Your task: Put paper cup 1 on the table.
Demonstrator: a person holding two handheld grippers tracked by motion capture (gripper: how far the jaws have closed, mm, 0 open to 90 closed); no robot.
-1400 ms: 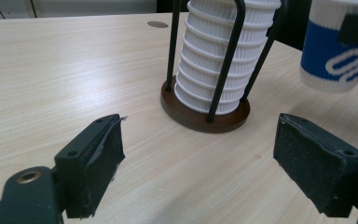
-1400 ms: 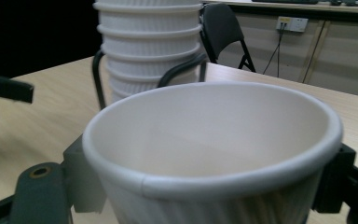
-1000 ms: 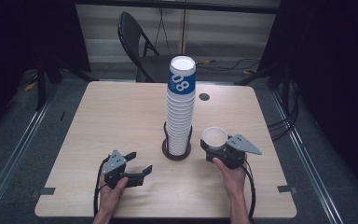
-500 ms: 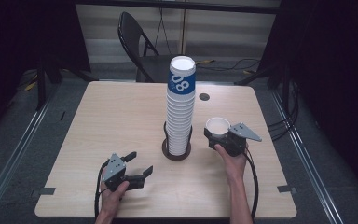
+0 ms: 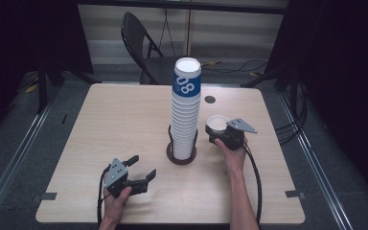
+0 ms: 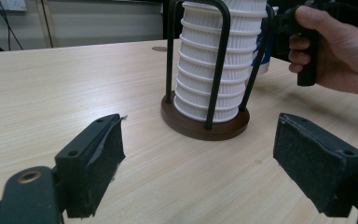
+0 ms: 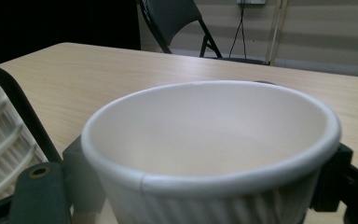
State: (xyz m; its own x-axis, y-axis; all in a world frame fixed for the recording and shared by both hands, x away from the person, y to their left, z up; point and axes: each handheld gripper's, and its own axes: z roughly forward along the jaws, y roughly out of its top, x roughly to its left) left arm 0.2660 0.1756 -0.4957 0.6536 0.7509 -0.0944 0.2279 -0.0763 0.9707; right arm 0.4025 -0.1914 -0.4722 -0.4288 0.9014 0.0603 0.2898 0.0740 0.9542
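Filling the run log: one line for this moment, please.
right tool: shut on paper cup, upright, right of cup stack | left tool: open, empty, near table edge

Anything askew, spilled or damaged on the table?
Nothing spilled or tipped. The cup stack stands upright in its holder, and the single cup sits upright in the right gripper. One oddity: the left gripper pad's covering looks frayed at its edge.

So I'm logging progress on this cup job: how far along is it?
One paper cup is already off the stack of cups and sits upright, mouth up, clamped in the right hand-held gripper beside the wire holder. That carry is what's in hand. The left hand-held gripper rests open on the table, holding nothing. Setting the cup down looks left, and the tall stack remains in the holder.
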